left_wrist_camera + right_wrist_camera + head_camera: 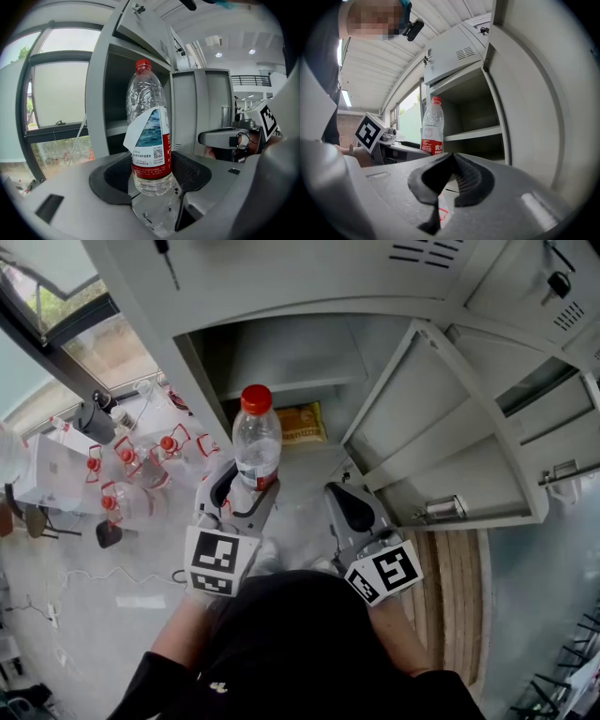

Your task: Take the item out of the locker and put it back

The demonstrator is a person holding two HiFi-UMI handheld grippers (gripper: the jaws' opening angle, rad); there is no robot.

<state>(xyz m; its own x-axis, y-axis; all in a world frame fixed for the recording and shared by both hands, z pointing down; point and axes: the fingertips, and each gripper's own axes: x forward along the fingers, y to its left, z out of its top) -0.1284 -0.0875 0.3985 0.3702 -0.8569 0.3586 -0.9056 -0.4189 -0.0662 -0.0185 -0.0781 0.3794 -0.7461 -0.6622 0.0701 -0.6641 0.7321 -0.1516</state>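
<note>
Low in the head view, just above the dark sleeves, the left gripper (246,495) is seen with its jaws closed on the lower body of a clear water bottle (257,439). The bottle is held upright, red cap uppermost, with a loose corner of its label peeled away. To its right the right gripper (352,507) is carried empty, its jaws brought together with nothing between them. Beyond both, the locker (291,352) stands open, its door (450,442) swung out to the right, and a yellow packet (302,423) is seen lying deep inside, below the shelf. The bottle is held before the opening, outside it as far as can be judged. The taking-out is therefore judged done, and the return to the locker remains to be made.
</note>
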